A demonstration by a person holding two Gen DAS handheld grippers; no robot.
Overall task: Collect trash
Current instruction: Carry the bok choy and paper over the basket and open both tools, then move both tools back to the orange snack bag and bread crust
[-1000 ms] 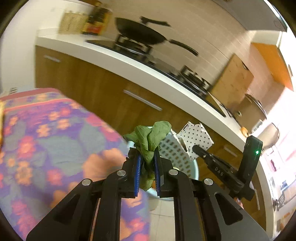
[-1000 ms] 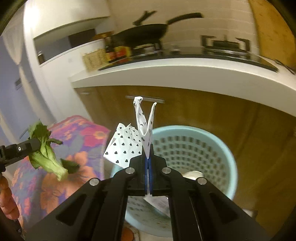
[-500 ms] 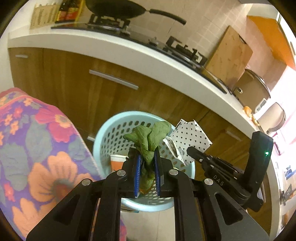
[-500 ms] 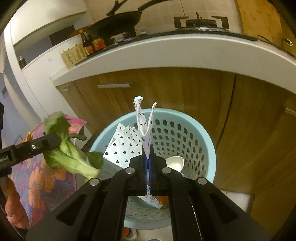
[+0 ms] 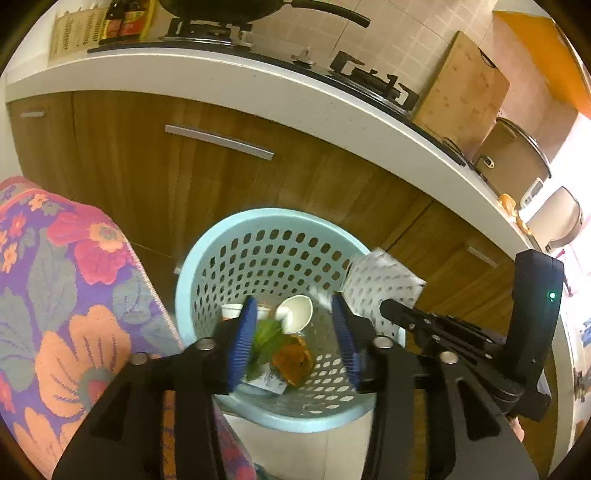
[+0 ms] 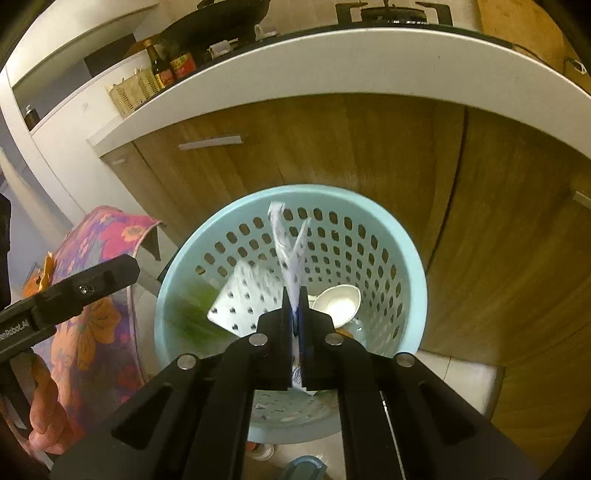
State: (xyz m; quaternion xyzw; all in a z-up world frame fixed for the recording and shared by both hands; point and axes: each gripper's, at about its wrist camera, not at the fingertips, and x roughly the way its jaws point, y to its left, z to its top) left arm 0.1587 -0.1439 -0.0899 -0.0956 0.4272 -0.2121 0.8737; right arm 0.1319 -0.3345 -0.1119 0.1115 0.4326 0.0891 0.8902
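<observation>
My left gripper [image 5: 295,336] is over the light-blue perforated basket [image 5: 207,258], fingers [image 5: 242,341] spread wide with nothing between them. Green leafy vegetable [image 5: 264,341] lies at the bottom of the basket, seen between my blue pads; in the right wrist view it shows as a blurred green streak [image 6: 195,314] against the basket's inner left wall. Also in the basket bottom: a white spoon-like scoop [image 5: 295,312], a small paper cup [image 5: 232,311], an orange-brown scrap [image 5: 293,360] and a bit of printed paper under it. My right gripper [image 6: 294,314] has its fingers closed narrow on a white paper piece with black dots [image 6: 290,254]; the twisted upper end sticks up past the tips, and a flat dotted panel [image 6: 251,302] hangs off to the left, inside the basket rim. From the left wrist view the same dotted paper [image 5: 384,284] sits blurred at the basket's right rim, just ahead of the right gripper's body. Both grippers are above the basket mouth, right one beside mine and apart from it. Basket stands on the tiled floor in front of wooden cabinet doors [image 5: 221,173] under a white table edge [image 5: 258,81] with a gas hob and black pan [image 5: 236,9] on top. Floral cloth [image 5: 74,295] is just left of the basket, touching or nearly touching its rim, can't tell which.
</observation>
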